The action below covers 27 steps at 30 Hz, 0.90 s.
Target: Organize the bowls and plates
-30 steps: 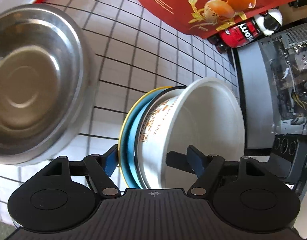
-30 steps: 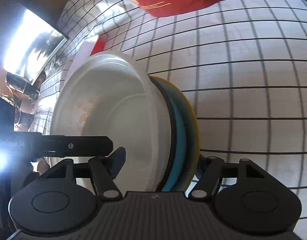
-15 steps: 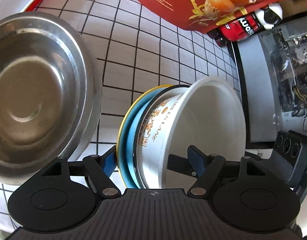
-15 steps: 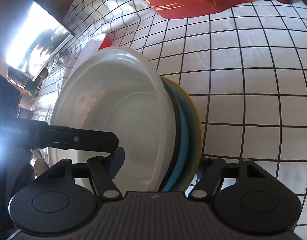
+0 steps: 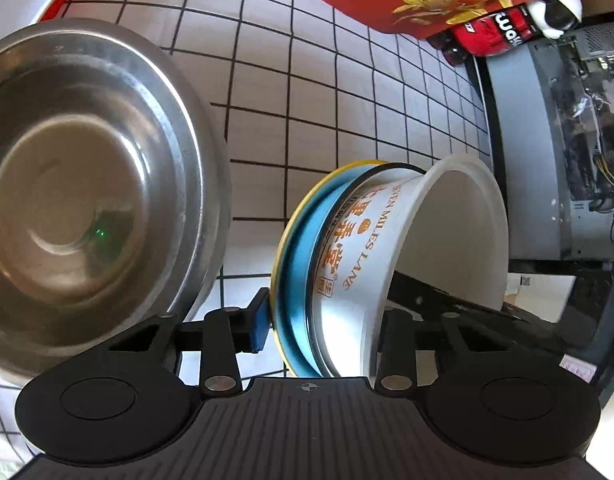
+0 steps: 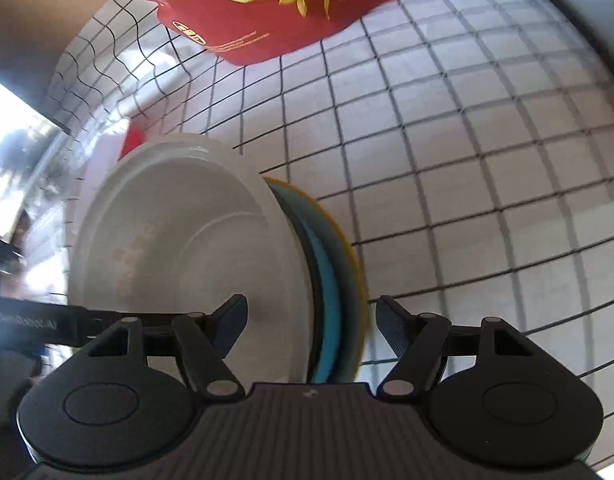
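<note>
Checked cloth (image 5: 347,92), steel bowl (image 5: 87,184) near tilted stack (image 5: 347,248), left claw (image 5: 319,328) closing around it

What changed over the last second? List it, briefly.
The jaws of the left gripper, wide open before, are closing on the stack of dishes standing on edge. Its blue pad now meets the rim of the yellow plate. The right gripper still straddles the stack. The steel bowl stayed put.
</note>
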### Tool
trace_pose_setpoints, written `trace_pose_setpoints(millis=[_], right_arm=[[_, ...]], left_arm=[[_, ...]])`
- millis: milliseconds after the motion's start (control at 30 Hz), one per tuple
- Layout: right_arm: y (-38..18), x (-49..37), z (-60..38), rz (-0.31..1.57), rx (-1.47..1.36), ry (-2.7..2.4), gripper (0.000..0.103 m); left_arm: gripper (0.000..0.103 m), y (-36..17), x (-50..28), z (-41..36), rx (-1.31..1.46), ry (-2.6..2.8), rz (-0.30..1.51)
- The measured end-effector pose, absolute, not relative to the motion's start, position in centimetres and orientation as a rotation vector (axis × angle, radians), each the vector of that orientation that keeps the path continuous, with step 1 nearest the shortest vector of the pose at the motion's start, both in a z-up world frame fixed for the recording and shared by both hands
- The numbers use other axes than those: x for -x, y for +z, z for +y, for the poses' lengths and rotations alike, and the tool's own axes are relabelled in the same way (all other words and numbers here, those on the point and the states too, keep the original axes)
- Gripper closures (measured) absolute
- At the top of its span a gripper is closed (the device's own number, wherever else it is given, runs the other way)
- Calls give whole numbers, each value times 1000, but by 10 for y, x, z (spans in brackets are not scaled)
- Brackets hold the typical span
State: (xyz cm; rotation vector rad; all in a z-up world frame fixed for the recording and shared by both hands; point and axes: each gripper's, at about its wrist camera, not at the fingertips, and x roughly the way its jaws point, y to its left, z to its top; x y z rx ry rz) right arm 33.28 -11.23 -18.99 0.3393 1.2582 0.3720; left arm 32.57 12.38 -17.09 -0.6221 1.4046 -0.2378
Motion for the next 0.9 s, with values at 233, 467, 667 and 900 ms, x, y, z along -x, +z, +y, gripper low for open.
trace_pose_setpoints(millis=[233, 467, 667, 900], right_arm=[[-190, -332, -123, 1179, -246, 417, 29], [-191, -335, -119, 1169, -222, 508, 29], [-191, -333, -109, 1139, -176, 568, 29], [-189, -328, -105, 1106, -137, 623, 29]], left_arm=[[62, -155, -307, 106, 476, -192, 1285], [59, -127, -297, 74, 197, -113, 1082], [64, -129, -287, 64, 151, -54, 1026], [65, -129, -284, 64, 149, -58, 999]])
